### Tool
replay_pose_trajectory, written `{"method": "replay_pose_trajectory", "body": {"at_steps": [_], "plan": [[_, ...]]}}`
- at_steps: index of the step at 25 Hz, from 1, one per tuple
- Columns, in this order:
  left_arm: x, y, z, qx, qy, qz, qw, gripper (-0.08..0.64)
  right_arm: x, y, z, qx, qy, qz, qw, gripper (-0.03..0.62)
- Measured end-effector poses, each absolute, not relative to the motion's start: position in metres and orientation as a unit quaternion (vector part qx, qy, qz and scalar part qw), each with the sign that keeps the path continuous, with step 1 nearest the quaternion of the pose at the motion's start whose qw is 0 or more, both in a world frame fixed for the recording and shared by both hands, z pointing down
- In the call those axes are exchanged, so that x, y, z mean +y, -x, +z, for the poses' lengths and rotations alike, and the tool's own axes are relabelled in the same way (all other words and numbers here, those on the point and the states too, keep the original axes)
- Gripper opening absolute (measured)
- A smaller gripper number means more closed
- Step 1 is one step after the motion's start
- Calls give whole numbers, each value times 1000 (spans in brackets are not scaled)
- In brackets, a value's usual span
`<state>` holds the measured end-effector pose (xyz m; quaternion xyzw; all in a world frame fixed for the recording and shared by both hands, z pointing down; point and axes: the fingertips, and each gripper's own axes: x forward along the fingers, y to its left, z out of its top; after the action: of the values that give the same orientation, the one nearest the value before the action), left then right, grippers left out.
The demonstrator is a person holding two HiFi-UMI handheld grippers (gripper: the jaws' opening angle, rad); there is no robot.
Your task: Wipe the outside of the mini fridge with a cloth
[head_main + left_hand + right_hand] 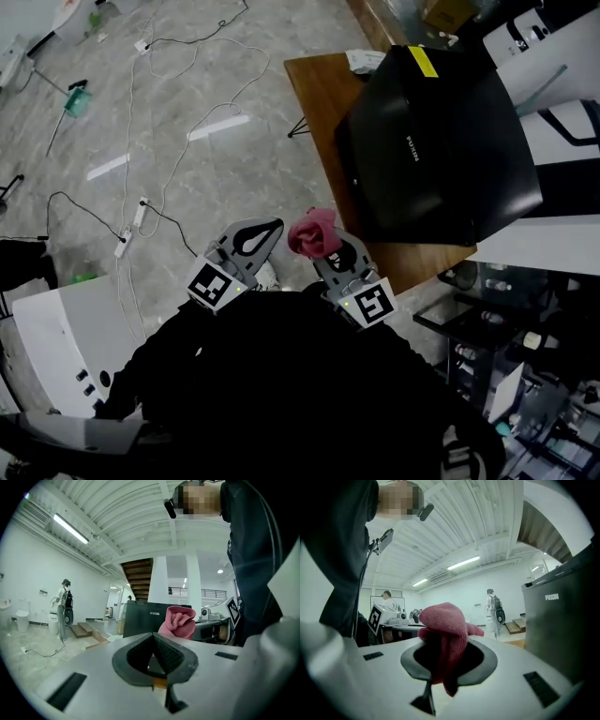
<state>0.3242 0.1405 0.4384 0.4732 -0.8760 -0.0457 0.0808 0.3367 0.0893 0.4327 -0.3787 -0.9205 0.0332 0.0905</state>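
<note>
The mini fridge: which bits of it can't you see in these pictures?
- Head view: far sides and underside of the mini fridge, hidden by its own body; its logo is too small to read.
- Right gripper view: most of it, cut off by the picture's right edge.
- Left gripper view: its right part, behind the pink cloth.

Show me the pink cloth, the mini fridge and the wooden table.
pink cloth (313,233), head view, bunched top.
mini fridge (441,141), head view, black logo face.
wooden table (319,94), head view, bare left part.
</note>
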Motion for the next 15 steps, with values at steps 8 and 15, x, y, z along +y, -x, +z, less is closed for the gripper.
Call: {"method": "replay_pose_trajectory", "body": {"at_steps": [8, 15], "plan": [[218, -294, 423, -904, -418, -55, 63, 2, 168, -302, 422, -892, 441, 51, 81, 87], [260, -233, 421, -915, -397, -44, 57, 2, 216, -238, 417, -880, 467, 65, 54, 89]]}}
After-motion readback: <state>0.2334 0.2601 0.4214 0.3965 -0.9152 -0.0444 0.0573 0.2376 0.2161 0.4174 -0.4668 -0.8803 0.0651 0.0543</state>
